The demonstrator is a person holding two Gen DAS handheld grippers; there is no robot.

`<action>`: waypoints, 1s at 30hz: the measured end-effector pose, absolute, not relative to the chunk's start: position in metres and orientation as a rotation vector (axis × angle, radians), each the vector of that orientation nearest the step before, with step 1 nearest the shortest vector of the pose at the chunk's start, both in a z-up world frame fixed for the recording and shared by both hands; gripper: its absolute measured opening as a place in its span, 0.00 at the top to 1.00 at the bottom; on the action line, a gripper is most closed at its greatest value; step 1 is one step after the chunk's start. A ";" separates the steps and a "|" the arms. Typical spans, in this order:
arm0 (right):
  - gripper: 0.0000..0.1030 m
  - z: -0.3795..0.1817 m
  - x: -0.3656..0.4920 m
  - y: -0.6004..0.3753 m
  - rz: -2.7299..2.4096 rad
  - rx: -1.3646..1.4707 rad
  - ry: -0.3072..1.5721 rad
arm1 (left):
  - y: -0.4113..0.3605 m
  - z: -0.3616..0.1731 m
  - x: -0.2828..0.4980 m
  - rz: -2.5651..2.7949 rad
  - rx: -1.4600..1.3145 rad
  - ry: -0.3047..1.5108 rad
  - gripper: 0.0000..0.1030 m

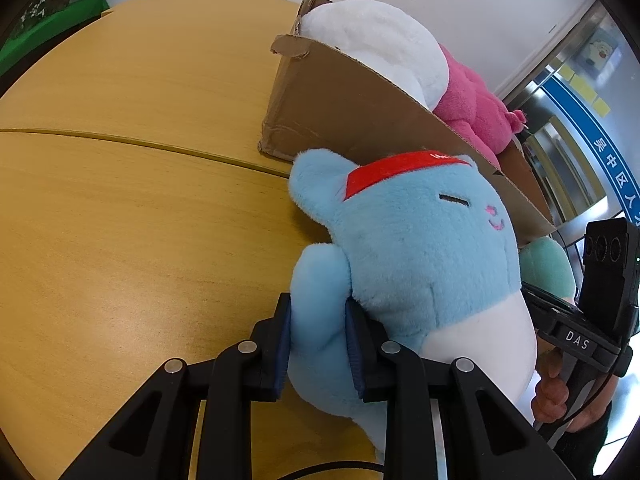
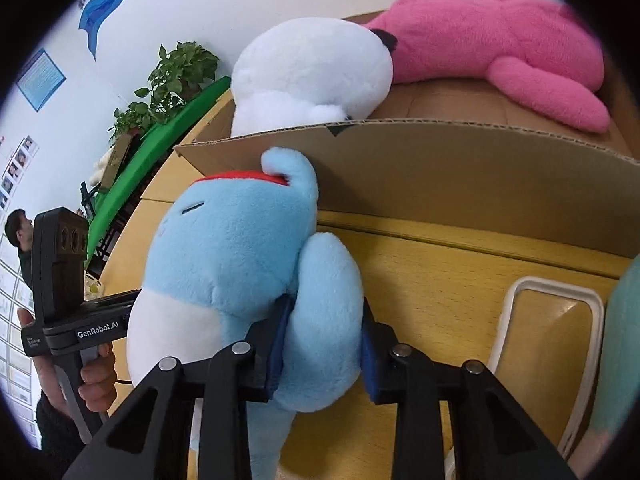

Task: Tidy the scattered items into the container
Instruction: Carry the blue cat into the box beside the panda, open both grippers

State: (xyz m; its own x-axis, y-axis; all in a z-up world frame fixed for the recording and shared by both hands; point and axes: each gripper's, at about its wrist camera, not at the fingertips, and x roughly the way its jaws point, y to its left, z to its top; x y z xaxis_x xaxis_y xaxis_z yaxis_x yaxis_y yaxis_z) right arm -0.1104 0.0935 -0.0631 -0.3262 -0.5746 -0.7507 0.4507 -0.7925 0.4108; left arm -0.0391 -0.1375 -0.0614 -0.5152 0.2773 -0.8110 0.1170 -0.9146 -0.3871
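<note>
A light blue plush toy [image 1: 420, 240] with a red headband and white belly is held up against the near wall of a cardboard box [image 1: 340, 120]. My left gripper [image 1: 318, 336] is shut on one of its arms. My right gripper [image 2: 324, 344] is shut on its other arm; the blue plush [image 2: 224, 248] fills that view's left half. The box [image 2: 460, 176] holds a white plush [image 2: 312, 76] and a pink plush [image 2: 500, 40]; both also show in the left wrist view, white plush [image 1: 372, 40] and pink plush [image 1: 476, 112].
The box stands on a wooden table [image 1: 120, 200]. A mint-green plush [image 2: 620, 360] and a white-rimmed tray [image 2: 552, 320] lie at the right on the table. Green planters with plants [image 2: 168, 76] stand beyond the table. A person [image 2: 20, 236] stands far left.
</note>
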 end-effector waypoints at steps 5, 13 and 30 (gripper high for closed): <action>0.78 -0.052 -0.098 0.113 -2.177 1.209 -0.258 | -0.131 -0.044 -0.030 2.592 -1.431 -0.626 0.77; 0.78 0.008 -0.083 0.142 -2.340 1.010 -0.249 | -0.088 0.029 -0.032 2.686 -1.173 -0.481 0.77; 0.78 0.091 -0.228 0.191 -2.559 0.831 -0.290 | -0.033 0.099 -0.233 2.793 -1.009 -0.143 0.77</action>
